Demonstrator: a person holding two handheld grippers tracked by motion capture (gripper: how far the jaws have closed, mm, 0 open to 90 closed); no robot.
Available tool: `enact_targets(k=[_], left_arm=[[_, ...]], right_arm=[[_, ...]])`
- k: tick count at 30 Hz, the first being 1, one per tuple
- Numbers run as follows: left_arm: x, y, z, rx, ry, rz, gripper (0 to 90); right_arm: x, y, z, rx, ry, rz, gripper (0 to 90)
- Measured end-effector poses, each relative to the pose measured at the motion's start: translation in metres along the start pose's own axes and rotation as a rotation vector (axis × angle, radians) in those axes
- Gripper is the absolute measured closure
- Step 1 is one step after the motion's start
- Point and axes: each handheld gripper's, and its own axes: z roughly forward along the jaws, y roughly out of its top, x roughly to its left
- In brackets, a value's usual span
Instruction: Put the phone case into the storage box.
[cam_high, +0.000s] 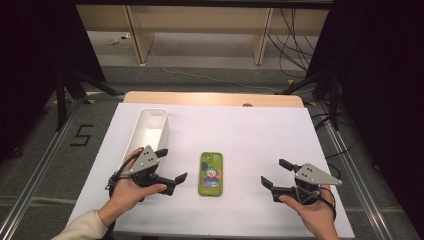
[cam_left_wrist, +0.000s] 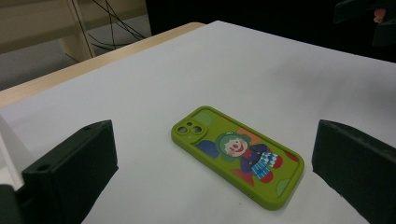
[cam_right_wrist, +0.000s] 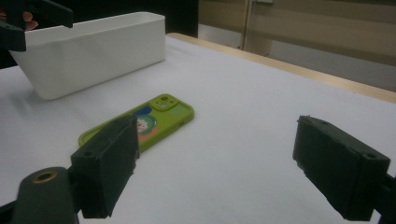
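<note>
Phone case (cam_high: 211, 173) lies flat on the counter (cam_high: 240, 135), roughly centre-front, long axis running away from the person, camera cutout at the far end. Green, rounded corners, glossy-looking rubbery rim, cartoon clown print on the back. Nothing touching it. In the left gripper view the phone case (cam_left_wrist: 238, 154) sits between the 2 black jaws but well ahead of them; in the right gripper view the phone case (cam_right_wrist: 140, 123) is partly hidden behind the left-hand jaw.

Counter surface is a matte white sheet, with a light wood edge showing at the far side.

White bin (cam_high: 148, 130) stands left of the case, near but apart: long, narrow, rounded corners, smooth plastic walls flaring slightly upward. What shows of the inside in the high view looks empty; the near end is hidden behind the left gripper. In the right gripper view the bin (cam_right_wrist: 93, 51) shows its outer wall, contents not visible from there.

Left gripper (cam_high: 171, 169) held in the left hand (cam_high: 127, 192), just beside the bin's near end, jaws wide apart, pointing toward the case. Right gripper (cam_high: 274, 173) held in the right hand (cam_high: 312, 210), right of the case and well apart from it, jaws wide apart, gripping nothing. Both have blocky black jaw pads and a grey 3-cornered plate on top.
</note>
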Motion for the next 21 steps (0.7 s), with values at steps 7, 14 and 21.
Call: enact_targets(k=[7,14,21], left_arm=[[-0.001,0.001,0.001,0.005,0.009,0.000,0.0],[-0.007,0.007,0.006,0.022,0.007,0.000,0.8],[-0.015,0.013,0.021,0.046,-0.006,0.009,11.9]], right_arm=[[0.000,0.000,0.000,-0.003,-0.002,0.002,15.8],[0.000,0.001,-0.001,0.000,-0.009,0.001,15.8],[-0.001,0.001,-0.001,-0.002,-0.015,0.002,15.9]])
